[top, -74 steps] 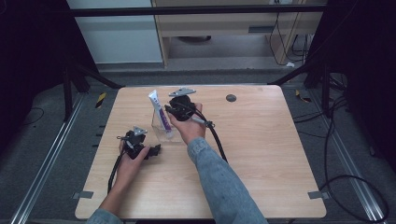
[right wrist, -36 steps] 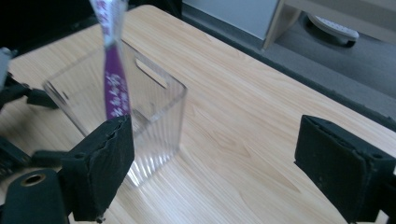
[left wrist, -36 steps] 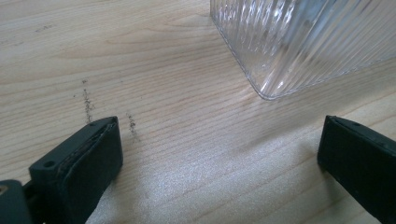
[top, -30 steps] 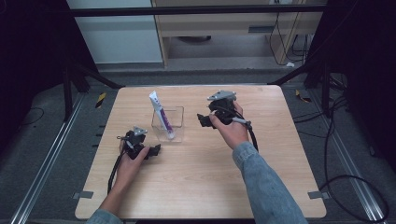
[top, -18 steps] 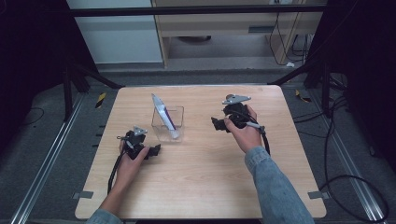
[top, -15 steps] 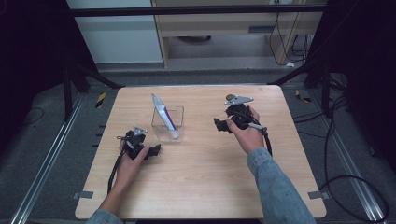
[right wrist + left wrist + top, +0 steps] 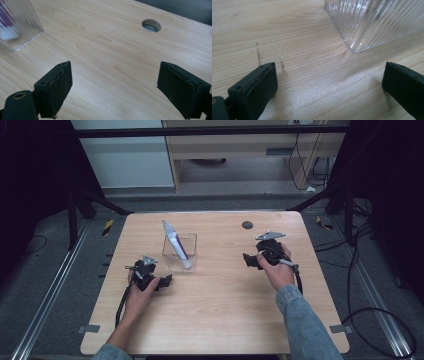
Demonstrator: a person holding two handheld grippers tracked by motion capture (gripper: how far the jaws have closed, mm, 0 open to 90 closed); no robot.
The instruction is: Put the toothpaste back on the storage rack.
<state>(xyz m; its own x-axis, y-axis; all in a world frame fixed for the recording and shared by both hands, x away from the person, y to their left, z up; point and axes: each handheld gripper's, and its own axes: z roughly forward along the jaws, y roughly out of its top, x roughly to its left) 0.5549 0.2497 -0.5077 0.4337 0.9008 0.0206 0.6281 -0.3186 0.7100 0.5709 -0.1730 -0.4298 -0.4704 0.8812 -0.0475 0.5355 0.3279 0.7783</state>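
Tube (image 7: 175, 246) found standing in clear cup (image 7: 180, 253), at centre-left of table (image 7: 225, 310). Leaning up and to the left in the high view, cap end down at the floor of the cup, flat crimped tail above the rim. Judged so placed for storage: resting against the wall, kept upright by the cup. Tube white with purple print, soft-sided, tapering to a thin flat tail.

Cup squarish, transparent, ribbed vertically; rounded bottom corner and fine fluting noted in left gripper view (image 7: 372, 22). Purple of the tube visible through the wall in right gripper view (image 7: 17, 22).

Left gripper (image 7: 161, 282) resting low on the table just beside the cup's near-left corner, jaws wide apart, nothing between them. Judged parked in readiness.

Right gripper (image 7: 251, 261) well apart from the cup, to its right, jaws likewise spread and empty, pointed across bare wood toward the cup. Pads black, blocky, slightly frayed at the edges.

Table of pale wood-grain laminate, matt, with faint dark scuffs by the left jaws. Round cable hole (image 7: 247, 225) at far side.
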